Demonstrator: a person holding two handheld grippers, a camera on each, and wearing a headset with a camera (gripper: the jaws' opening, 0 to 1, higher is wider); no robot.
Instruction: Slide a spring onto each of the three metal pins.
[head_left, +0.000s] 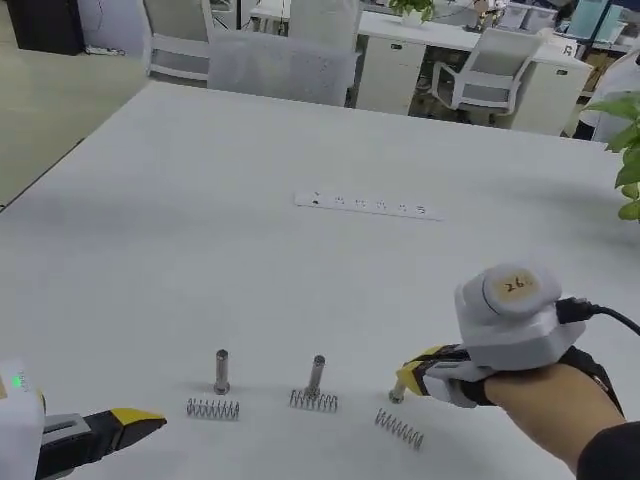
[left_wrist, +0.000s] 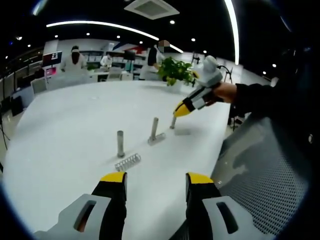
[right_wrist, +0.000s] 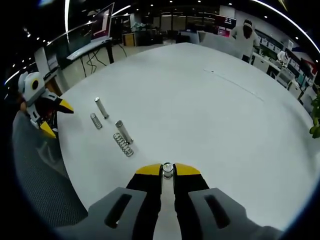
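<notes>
Right gripper (right_wrist: 168, 175) clamped on the top of the right pin (right_wrist: 167, 168), which stands at the end of the row on the desk (head_left: 300, 270); left gripper (left_wrist: 156, 182) low at the near left, jaws apart and holding nothing. The left pin (head_left: 222, 371) and middle pin (head_left: 316, 375) stand upright and bare, with the left spring (head_left: 213, 408), middle spring (head_left: 313, 401) and right spring (head_left: 400, 428) lying loose on the desk, one just beside each pin. For a clean fit, steady the pin upright and bring its spring end-on, in line with the pin, probably using the free gripper.

And there it was, a handwritten "26" on the round yellow sticker (head_left: 513, 287) atop the right gripper (head_left: 403, 383). The digits were penned dark and slightly tilted.
</notes>
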